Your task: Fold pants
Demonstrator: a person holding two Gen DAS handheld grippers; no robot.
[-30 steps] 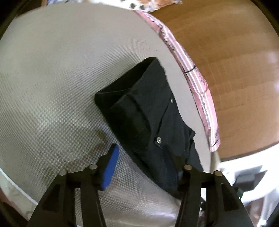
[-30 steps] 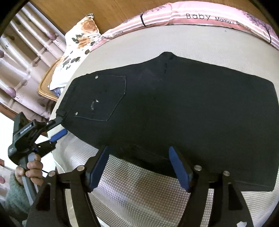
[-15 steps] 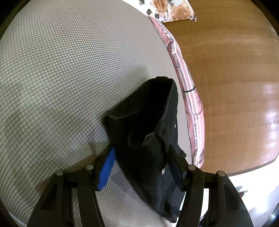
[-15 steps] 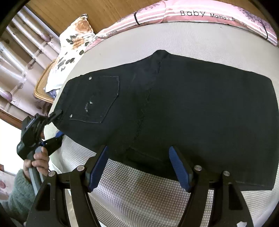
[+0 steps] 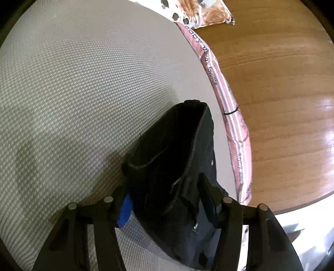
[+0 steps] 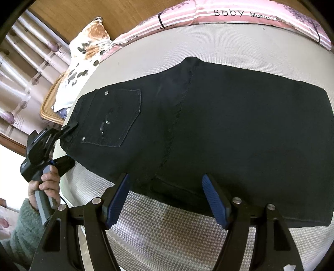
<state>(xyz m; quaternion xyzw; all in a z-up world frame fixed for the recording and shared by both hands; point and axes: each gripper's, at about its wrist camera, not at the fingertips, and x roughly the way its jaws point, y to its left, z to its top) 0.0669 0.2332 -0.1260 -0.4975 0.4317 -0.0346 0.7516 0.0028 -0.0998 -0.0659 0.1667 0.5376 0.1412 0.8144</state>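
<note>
Black pants (image 6: pixel 219 129) lie folded lengthwise on a grey textured mat (image 6: pixel 177 233), back pocket up, waistband to the left. My left gripper (image 5: pixel 165 200) has the waistband end (image 5: pixel 173 166) between its wide-apart fingers; the fingers are not closed on the cloth. It also shows in the right wrist view (image 6: pixel 66 143) at the waistband corner, held by a hand. My right gripper (image 6: pixel 167 198) is open at the pants' near edge, by the crotch seam, holding nothing.
The mat has a pink striped border (image 6: pixel 240 16) at its far side, also in the left wrist view (image 5: pixel 229 116). A floral pillow (image 6: pixel 83 60) rests on a wicker tray (image 6: pixel 50 110) to the left. Wooden floor (image 5: pixel 281 93) lies beyond the mat.
My left gripper has moved forward onto the waistband end, which now stands bunched between its fingers. My right gripper has edged closer to the pants' near edge.
</note>
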